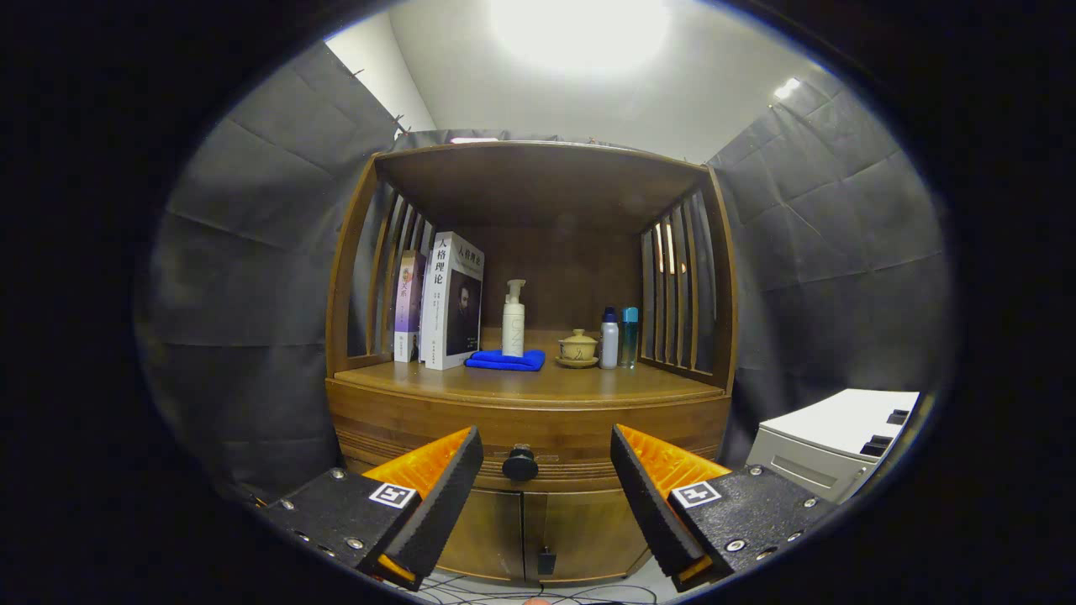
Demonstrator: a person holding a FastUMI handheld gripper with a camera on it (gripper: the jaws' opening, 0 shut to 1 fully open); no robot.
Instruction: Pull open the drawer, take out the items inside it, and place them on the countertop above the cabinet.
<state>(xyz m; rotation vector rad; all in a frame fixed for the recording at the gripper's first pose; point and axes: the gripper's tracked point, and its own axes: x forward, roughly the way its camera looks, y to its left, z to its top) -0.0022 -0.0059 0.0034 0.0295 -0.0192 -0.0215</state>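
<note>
A wooden cabinet stands ahead, with its drawer [525,449] closed under the countertop [538,385]. The drawer's round black knob [520,464] lies beyond my fingers, in line with the gap between them. My gripper [546,454] is open, its orange and black fingers [437,496] spread wide with nothing between them. What the drawer holds is hidden.
On the countertop stand two books [450,302] at the left, a white pump bottle [514,319] behind a folded blue cloth [506,360], a small lidded cup [578,347], and two slim bottles [619,338]. A white appliance [832,441] sits right of the cabinet. Two lower doors [530,529] lie under the drawer.
</note>
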